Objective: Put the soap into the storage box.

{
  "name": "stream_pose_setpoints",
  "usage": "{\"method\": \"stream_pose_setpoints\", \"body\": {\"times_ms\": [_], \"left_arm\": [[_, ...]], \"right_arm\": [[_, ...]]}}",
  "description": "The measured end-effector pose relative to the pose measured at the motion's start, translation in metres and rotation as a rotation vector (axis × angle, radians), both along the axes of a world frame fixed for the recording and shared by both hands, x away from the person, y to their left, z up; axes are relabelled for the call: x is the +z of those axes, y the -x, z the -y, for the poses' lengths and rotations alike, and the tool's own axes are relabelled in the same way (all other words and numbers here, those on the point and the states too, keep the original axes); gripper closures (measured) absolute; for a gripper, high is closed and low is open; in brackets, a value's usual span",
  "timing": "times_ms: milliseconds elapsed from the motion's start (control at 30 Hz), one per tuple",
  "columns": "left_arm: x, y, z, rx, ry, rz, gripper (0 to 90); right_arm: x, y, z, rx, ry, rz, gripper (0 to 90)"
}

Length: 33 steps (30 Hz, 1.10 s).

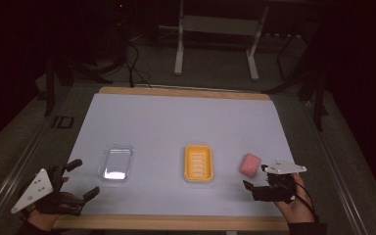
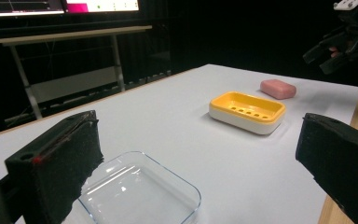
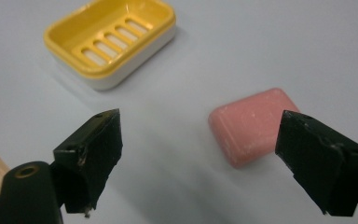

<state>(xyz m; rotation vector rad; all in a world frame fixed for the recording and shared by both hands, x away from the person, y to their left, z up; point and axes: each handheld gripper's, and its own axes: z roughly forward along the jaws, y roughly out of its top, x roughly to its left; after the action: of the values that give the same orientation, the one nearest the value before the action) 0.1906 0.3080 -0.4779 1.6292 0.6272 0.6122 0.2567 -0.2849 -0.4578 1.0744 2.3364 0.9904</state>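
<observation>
A yellow soap dish (image 1: 198, 163) (image 2: 248, 110) (image 3: 112, 39) with a slotted floor sits on the white sheet, empty. To its right lies a pink soap bar (image 1: 250, 164) (image 2: 278, 88) (image 3: 251, 123); to its left lies a clear plastic lid (image 1: 115, 164) (image 2: 140, 193). My right gripper (image 1: 255, 176) (image 3: 200, 140) is open, hovering just in front of the soap, with its right jaw partly covering the bar's corner. My left gripper (image 1: 84, 177) (image 2: 200, 140) stands open near the front left edge, beside the clear lid, holding nothing. Farther off, the right gripper (image 2: 342, 42) hangs in the air.
The white sheet (image 1: 186, 122) covers a wooden table whose front edge (image 1: 176, 223) runs along the bottom. Behind the table stands a white desk frame (image 1: 215, 44) with cables on the floor. A monitor (image 2: 60, 5) glows at the back.
</observation>
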Motion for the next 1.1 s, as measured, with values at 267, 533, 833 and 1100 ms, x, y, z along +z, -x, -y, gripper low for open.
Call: {"method": "stream_pose_setpoints", "body": {"times_ms": [267, 533, 833, 1100], "left_arm": [[0.0, 0.0, 0.0, -0.001, -0.008, -0.006, 0.4], [0.0, 0.0, 0.001, -0.002, -0.006, -0.01, 0.4], [0.0, 0.0, 0.001, -0.002, -0.008, -0.014, 0.4], [0.0, 0.0, 0.001, 0.005, -0.013, -0.016, 0.4]], "right_arm": [[0.001, -0.003, -0.01, -0.031, 0.058, -0.116, 14.0], [-0.003, -0.006, -0.016, -0.085, 0.118, -0.268, 14.1], [-0.004, -0.011, -0.022, -0.177, 0.136, -0.415, 17.2], [-0.001, -0.018, -0.026, -0.352, 0.099, -0.558, 21.8]]}}
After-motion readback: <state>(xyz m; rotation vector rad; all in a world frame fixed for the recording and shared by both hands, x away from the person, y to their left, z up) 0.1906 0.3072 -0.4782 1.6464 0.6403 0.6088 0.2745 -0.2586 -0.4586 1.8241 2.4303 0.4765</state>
